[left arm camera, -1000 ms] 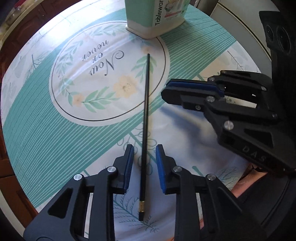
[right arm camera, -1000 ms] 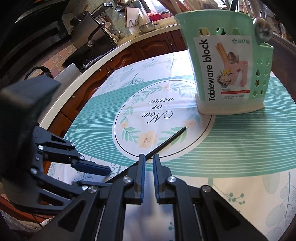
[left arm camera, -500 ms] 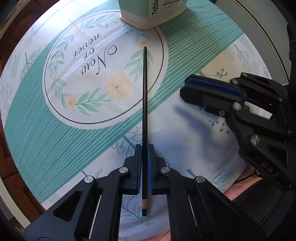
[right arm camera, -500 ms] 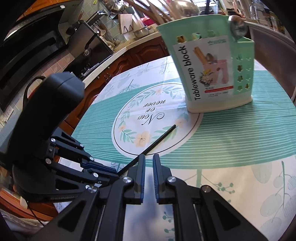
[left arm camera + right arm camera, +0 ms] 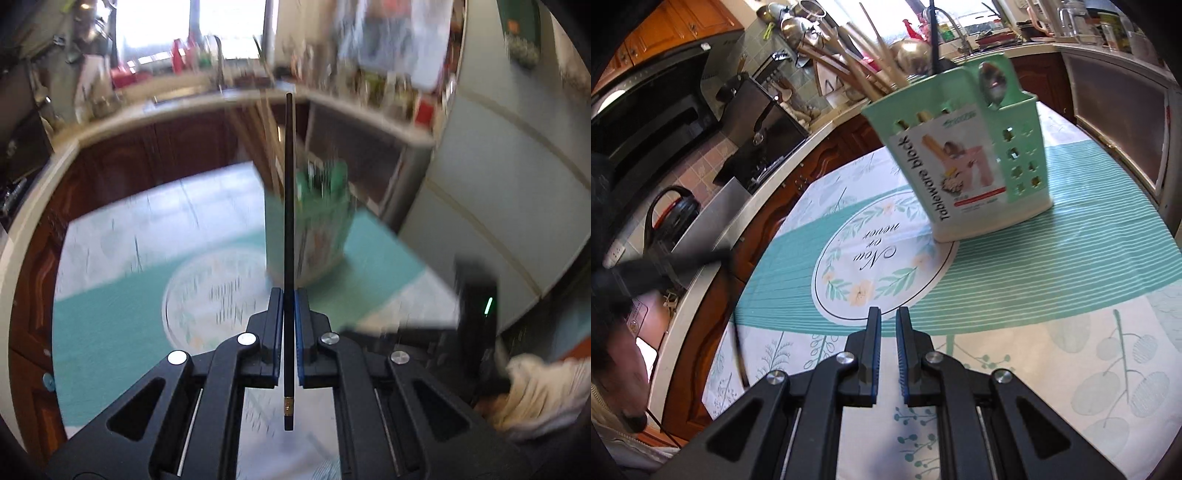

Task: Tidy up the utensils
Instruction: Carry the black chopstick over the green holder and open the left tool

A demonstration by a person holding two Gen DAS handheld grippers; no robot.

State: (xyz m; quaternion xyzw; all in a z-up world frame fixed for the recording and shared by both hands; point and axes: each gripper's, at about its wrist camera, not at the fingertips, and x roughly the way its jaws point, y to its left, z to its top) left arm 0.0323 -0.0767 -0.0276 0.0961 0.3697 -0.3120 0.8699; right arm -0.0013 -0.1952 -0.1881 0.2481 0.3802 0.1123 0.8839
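A round table under a teal-and-white floral tablecloth (image 5: pixel 1015 295) fills the space ahead of both grippers, its printed medallion reading "Now or never". Beyond the right gripper's fingertips and slightly to their right stands the mint-green utensil holder (image 5: pixel 964 162), labelled "Tableware block", with wooden chopsticks, a black stick and a metal spoon (image 5: pixel 991 86) sticking out of its top. In the left wrist view the same holder is blurred, straight ahead of the fingers and partly behind the held stick.

The left gripper (image 5: pixel 289 317) is clamped on a black chopstick (image 5: pixel 289 221): its blue pads press the stick's lower part, the gold-banded end pokes out behind the pads toward the camera, and the long thin end runs forward past the fingertips, off the cloth.

The right gripper (image 5: pixel 888 328) holds nothing; its jaws sit nearly together with only a narrow gap, over the cloth's near edge.
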